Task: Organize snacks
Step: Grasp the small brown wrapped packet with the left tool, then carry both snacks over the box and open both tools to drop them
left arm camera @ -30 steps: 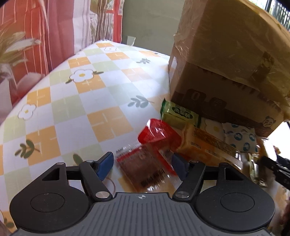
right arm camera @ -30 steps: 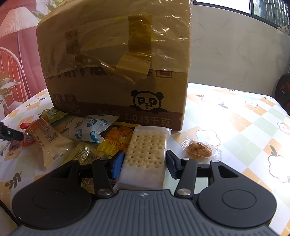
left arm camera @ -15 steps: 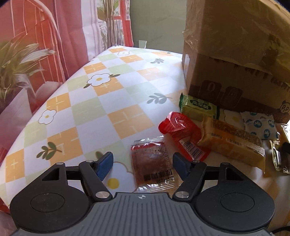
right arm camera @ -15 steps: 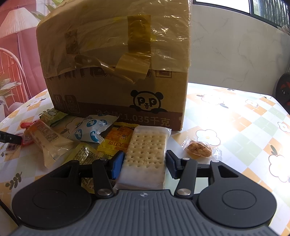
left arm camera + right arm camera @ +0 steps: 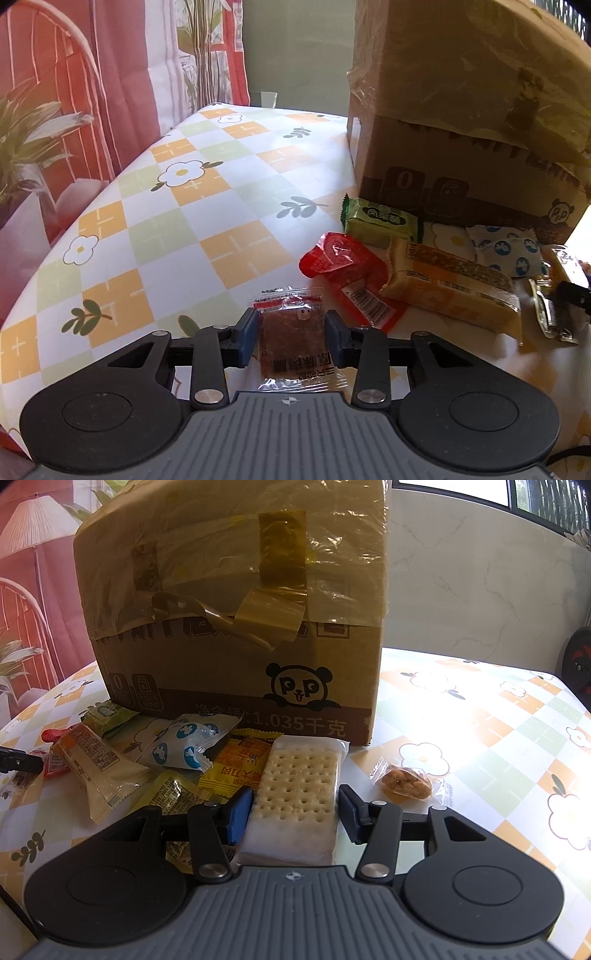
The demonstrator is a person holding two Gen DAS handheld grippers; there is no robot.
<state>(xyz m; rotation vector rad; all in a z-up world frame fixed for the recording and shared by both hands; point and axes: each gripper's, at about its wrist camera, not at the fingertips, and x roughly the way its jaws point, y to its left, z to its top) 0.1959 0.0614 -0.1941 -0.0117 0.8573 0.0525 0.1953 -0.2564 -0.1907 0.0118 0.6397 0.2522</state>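
My left claw (image 5: 290,334) is closing, its blue pads right at both side edges of a small clear packet of dried meat (image 5: 291,338), which lies flat between them on the tabletop (image 5: 184,236). Pads look touching the wrapper edges. My right claw (image 5: 295,812) sits part open around a clear-wrapped cracker pack (image 5: 299,786); the left pad is against its side, the right pad is just beside its edge, and I can't tell if that one presses. The pack lies flat on the tabletop.

Left view, next out: a red packet (image 5: 343,258) with a barcode strip, just right of and beyond the meat packet. A long orange-yellow cake bar (image 5: 447,284) overlaps its right side. Beyond those, a green packet (image 5: 380,221) and a white packet with blue dots (image 5: 506,243), both near the box base. The tip of my right claw pokes in at the far right edge.

Right view, left of the cracker pack: a yellow-green wrapper (image 5: 173,794) partly under my claw, an orange-yellow sachet (image 5: 240,764) touching the cracker pack's left side, and the blue-dot packet on top of the sachet. To the right, apart from the others, a small clear-wrapped nut candy (image 5: 406,782).

Farthest: a big taped cardboard box (image 5: 236,627) with a panda logo, standing upright on the checked flower tablecloth, snacks piled along its front. A red curtain (image 5: 74,92) hangs behind the tabletop's left side.
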